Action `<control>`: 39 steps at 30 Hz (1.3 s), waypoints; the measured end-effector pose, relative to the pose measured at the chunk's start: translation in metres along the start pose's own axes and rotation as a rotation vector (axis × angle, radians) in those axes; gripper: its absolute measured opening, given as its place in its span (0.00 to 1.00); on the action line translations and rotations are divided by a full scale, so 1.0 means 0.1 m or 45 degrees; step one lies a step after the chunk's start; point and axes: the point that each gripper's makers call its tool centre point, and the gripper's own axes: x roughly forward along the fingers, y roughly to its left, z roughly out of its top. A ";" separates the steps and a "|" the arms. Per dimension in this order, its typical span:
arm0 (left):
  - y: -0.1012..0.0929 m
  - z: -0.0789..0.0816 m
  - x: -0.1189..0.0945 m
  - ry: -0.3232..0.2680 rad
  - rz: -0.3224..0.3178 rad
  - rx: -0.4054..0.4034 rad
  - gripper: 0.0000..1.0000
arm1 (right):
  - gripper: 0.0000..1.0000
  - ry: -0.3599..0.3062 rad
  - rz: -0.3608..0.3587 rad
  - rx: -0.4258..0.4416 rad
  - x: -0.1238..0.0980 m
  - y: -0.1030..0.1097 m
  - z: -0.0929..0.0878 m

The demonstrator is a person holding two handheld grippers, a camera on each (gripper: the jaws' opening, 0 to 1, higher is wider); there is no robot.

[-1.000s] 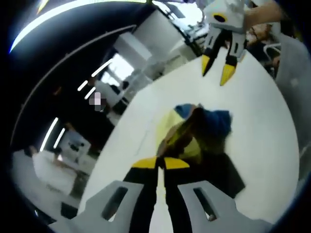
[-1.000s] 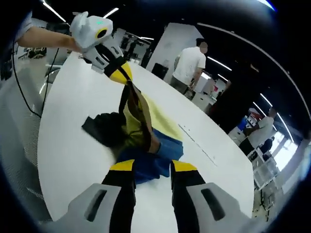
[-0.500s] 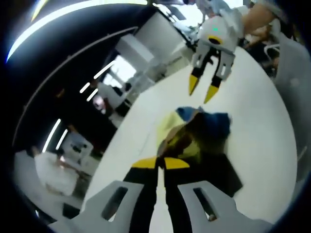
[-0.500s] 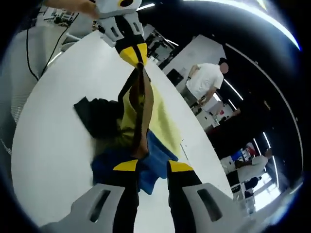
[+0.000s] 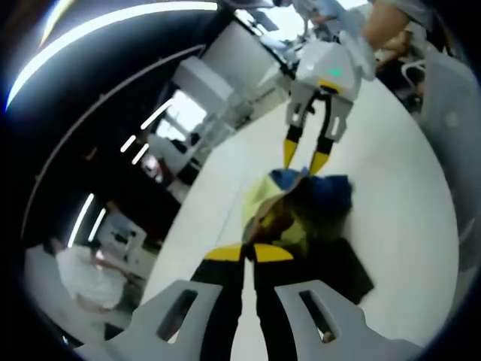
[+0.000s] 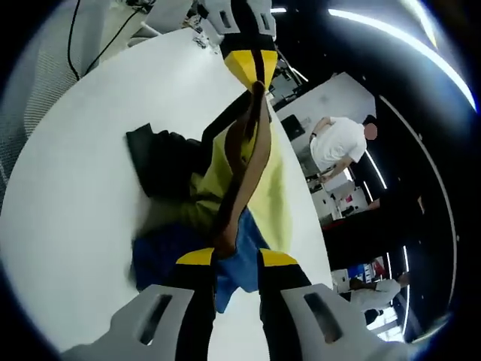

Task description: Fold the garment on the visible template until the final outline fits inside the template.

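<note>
Left gripper view: left gripper has its yellow tips pressed together, pinching a brown strip of the garment and holding it up off the table. Right gripper comes in from the far side, jaws apart with a narrow gap, tips at the blue far end of the garment; cannot tell if they touch the cloth.

Right gripper view: right gripper's own jaws stand parted, blue fabric showing between and just beyond the tips. Left gripper sits at the far end, tips closed on the brown strip, which runs taut from there down to the blue part.

Garment lies bunched on the white table: blue section at one end, yellow in the middle, black part spread flat to the side. Yellow sheet lies flat under it, sticking out on the right side in this view; likely the template, can't confirm.

Around: person in white shirt stands beyond the table's far edge, another seated person in white off the table's left side in the left gripper view. A black cable hangs off the table's far left. Nothing blocks either gripper.
</note>
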 end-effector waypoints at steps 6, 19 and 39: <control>-0.04 0.01 -0.02 -0.003 -0.011 0.011 0.00 | 0.18 0.006 0.023 -0.025 0.06 0.02 0.01; -0.06 0.01 -0.06 0.000 -0.016 0.018 0.00 | 0.04 -0.044 -0.008 -0.008 -0.01 -0.07 0.09; -0.07 0.01 -0.07 -0.033 -0.026 -0.118 0.00 | 0.02 -0.285 -0.310 0.343 -0.59 -1.05 0.51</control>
